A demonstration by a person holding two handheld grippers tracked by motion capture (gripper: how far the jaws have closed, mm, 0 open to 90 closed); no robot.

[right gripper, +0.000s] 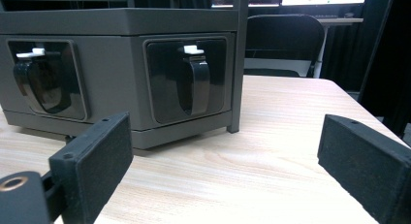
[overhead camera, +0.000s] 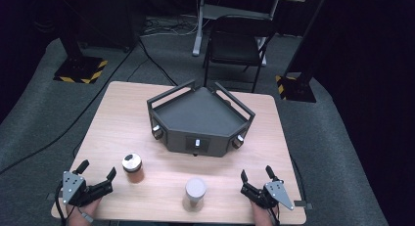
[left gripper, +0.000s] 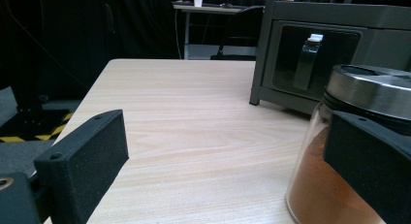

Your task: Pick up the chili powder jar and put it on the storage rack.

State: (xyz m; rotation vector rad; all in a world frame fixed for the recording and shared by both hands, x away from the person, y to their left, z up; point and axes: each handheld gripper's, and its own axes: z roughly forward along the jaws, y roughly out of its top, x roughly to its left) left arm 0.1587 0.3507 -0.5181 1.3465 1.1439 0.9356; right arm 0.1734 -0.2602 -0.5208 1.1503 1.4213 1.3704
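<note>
Left tool (overhead camera: 99, 181) low, jaws spread, perhaps brushing spice jar (overhead camera: 132, 168).

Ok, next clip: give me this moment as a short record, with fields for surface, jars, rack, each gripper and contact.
surface: wooden table
jars: orange spice jar with steel lid, front left; pale-lidded jar, front centre
rack: dark angular rack mid-table, slots with clips on its faces, nothing on its top tray
left gripper: open, beside the orange spice jar, one jaw in front of its glass in the left gripper view
right gripper: open, nothing between the jaws, facing the rack
contact: none visible
</note>
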